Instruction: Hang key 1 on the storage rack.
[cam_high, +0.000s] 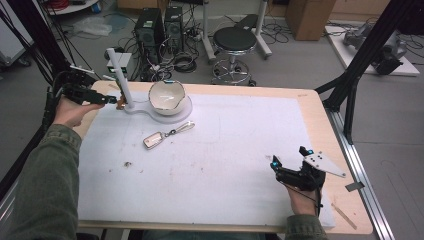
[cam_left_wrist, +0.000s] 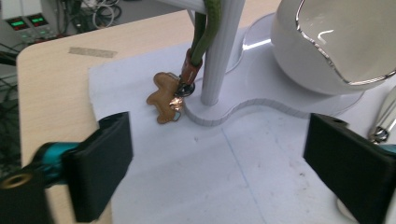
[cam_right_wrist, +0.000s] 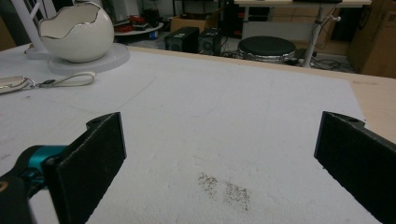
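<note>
Left gripper (cam_high: 107, 99): at the far left corner of the table, jaws spread wide with nothing between them, pointing at the foot of the white stand post (cam_high: 120, 80). Brown gingerbread-figure charm (cam_left_wrist: 164, 96): lying flat on the white mat (cam_high: 210, 160), just beside the scalloped edge of the stand base (cam_left_wrist: 243, 109), touching or nearly touching it; joined by a small metal ring and a reddish-brown collar to an olive-green cord (cam_left_wrist: 208, 28), which runs up alongside the ribbed post toward the top of the left gripper view; where the cord is fastened cannot be told. White egg-shaped bowl with a silvered jagged rim (cam_high: 167, 97): standing on the round part of the same base, to the right of the post. Silver key fob with a pale wrist loop (cam_high: 167, 134): lying on the mat in front of the bowl, apart from the base. Right gripper (cam_high: 290, 165): held near the front right of the mat, well apart from the stand, jaws wide and empty over bare mat. Small dark crumbs (cam_right_wrist: 226, 189): scattered on the mat just ahead of the right gripper's jaws.
</note>
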